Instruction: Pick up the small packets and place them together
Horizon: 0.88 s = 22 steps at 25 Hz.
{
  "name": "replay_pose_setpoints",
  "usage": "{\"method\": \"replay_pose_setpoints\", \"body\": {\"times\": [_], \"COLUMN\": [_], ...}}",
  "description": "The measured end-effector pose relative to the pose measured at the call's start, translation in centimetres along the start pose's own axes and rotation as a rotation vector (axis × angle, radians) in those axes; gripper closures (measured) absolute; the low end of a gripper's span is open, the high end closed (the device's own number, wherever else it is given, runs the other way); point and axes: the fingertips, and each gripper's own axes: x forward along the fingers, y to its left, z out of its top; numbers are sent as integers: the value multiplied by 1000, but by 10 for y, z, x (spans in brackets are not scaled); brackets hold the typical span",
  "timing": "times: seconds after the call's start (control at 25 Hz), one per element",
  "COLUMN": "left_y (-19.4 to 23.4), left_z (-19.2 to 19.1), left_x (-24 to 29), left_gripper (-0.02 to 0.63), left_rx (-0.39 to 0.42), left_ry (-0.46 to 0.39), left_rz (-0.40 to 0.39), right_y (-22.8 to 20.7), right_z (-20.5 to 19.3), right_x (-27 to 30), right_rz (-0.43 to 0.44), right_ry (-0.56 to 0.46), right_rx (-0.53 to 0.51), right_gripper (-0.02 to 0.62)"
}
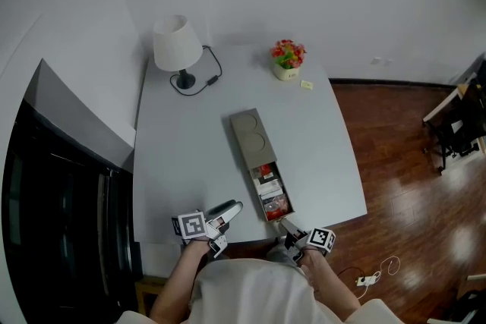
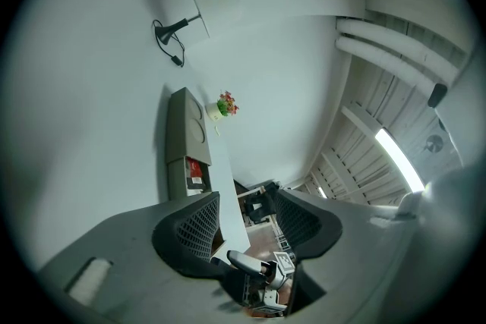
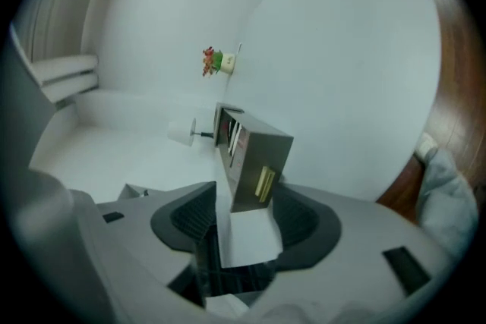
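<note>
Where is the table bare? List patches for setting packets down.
Widest: table left of the box, between lamp and left claw. Right of the box, this side of the flower pot. Crowded: near edge, right claw by the box's open end.

Head view: table (image 1: 190, 148) being overlooked steeply from its near edge. Gripper views: being aimed low across it; grey box (image 1: 254, 140) being shared by all.

packets (image 1: 270, 190) in box (image 1: 250, 139) — labels too small; scrap (image 1: 306, 85) near plant (image 1: 288, 57) — unclear
</note>
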Motion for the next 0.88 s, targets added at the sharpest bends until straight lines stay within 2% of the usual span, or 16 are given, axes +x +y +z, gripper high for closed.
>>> {"method": "replay_pose_setpoints", "body": {"times": [0.08, 0.24, 0.36, 0.4, 0.48, 0.6, 0.68, 0.8, 0.88], "left_y": [0, -6, -11, -6, -3, -11, -19, -41, -67], "left_z": [2, 9, 18, 22, 32, 52, 66, 84, 94], "left_x": [-2, -7, -12, -15, -20, -26, -32, -43, -50], "left_gripper": [388, 388, 388, 388, 388, 388, 364, 348, 347], "left_rx": [6, 54, 149, 192, 281, 441, 572, 830, 1019], "left_ry": [-5, -18, -28, -37, -71, -140, -185, -271, -361], "left_rz": [9, 31, 79, 109, 166, 265, 344, 466, 522], "right_y": [0, 5, 32, 46, 75, 129, 165, 214, 238], "right_z": [9, 54, 95, 108, 129, 147, 151, 145, 136], "right_x": [-12, -53, -71, -72, -69, -53, -42, -27, -19], "right_rz": [-49, -129, -162, -166, -173, -160, -141, -108, -98], "right_ry": [0, -155, -285, -316, -361, -410, -446, -482, -479], "right_rx": [-99, -263, -417, -485, -634, -835, -958, -1139, -1265], "right_gripper": [284, 284, 279, 239, 227, 227, 227, 227, 227]}}
